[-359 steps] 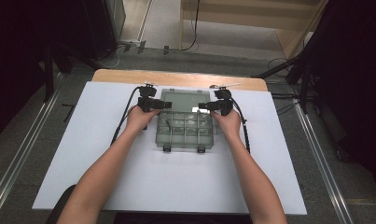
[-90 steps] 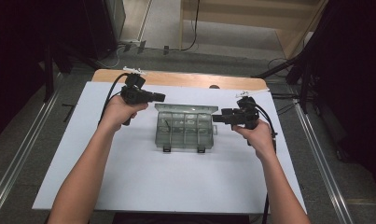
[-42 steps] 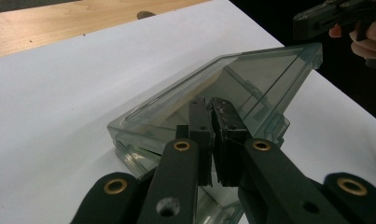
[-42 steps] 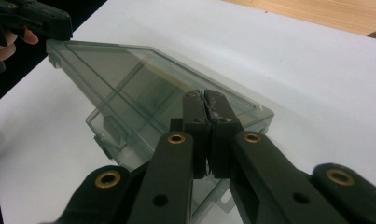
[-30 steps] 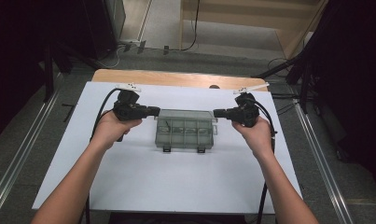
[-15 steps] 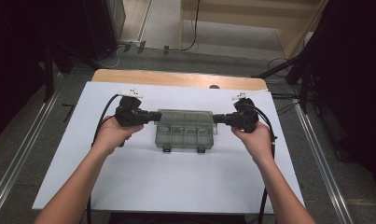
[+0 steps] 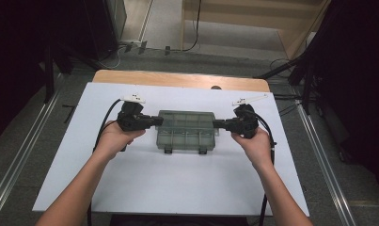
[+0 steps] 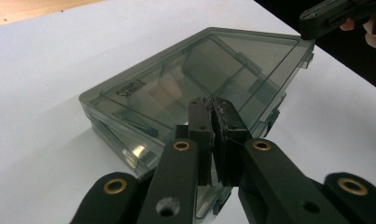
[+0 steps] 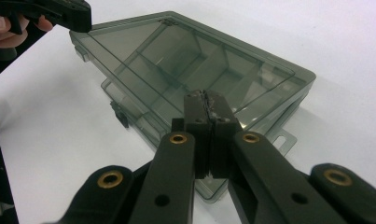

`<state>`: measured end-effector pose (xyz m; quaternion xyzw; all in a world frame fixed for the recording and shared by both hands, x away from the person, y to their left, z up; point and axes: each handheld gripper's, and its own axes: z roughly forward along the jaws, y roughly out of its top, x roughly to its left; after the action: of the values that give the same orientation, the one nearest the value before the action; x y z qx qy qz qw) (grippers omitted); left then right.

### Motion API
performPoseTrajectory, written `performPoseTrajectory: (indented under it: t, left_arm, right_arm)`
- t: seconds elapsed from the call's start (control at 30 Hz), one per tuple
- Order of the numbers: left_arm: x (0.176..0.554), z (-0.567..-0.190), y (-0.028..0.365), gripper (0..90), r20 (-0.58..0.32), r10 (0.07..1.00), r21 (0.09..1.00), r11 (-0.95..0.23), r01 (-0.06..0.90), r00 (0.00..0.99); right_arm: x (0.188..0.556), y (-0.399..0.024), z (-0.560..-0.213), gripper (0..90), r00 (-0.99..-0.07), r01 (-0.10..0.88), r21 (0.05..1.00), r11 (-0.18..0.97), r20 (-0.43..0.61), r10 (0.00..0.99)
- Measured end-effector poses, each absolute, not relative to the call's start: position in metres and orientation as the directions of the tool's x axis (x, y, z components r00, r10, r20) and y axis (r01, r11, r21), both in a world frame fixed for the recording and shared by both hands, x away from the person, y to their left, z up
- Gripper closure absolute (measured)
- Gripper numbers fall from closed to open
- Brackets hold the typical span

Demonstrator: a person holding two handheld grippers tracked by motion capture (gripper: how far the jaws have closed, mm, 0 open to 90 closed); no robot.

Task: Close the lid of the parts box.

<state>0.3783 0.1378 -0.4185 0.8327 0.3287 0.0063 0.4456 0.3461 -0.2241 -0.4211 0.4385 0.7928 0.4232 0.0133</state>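
Two closed grippers flank a shut plastic box on the white table.

From the left, the left gripper has its jaws pressed together, tips resting at the box's left end, over the lid. The smoky see-through box, lid down, sits near the middle of the table, closer to its far edge. At the box's right end the right gripper meets it, jaws together with nothing between them.

The high view looks forward and down over the white surface from the person's side. Each claw camera sits close, low over its own jaws (facing inward), and both share the smoky compartment box.
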Motion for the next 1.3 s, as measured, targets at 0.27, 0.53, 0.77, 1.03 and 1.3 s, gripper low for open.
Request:
performPoseTrajectory:
  t: [0.27, 0.53, 0.77, 1.03, 1.3]
  left_arm:
    - [0.377, -0.426, 0.138, 86.7, -0.278, 0.551, 0.737, -0.404, 0.542, 0.787]
    - [0.376, -0.433, 0.138, 85.5, -0.278, 0.554, 0.738, -0.400, 0.544, 0.785]
    - [0.374, -0.437, 0.137, 85.6, -0.264, 0.550, 0.748, -0.402, 0.528, 0.792]
    - [0.373, -0.443, 0.138, 85.7, -0.269, 0.549, 0.738, -0.410, 0.536, 0.791]
    - [0.377, -0.451, 0.139, 85.7, -0.279, 0.551, 0.731, -0.410, 0.546, 0.787]
  right_arm:
    - [0.343, -0.221, -0.429, 90.0, -0.614, 0.685, 0.681, 0.259, 0.348, 0.709]
    - [0.342, -0.214, -0.437, 90.0, -0.617, 0.689, 0.673, 0.269, 0.350, 0.705]
    - [0.340, -0.212, -0.442, 90.0, -0.618, 0.684, 0.680, 0.265, 0.346, 0.706]
    - [0.338, -0.212, -0.449, 90.0, -0.616, 0.691, 0.671, 0.269, 0.350, 0.706]
    - [0.340, -0.213, -0.455, 90.0, -0.607, 0.696, 0.670, 0.258, 0.357, 0.710]
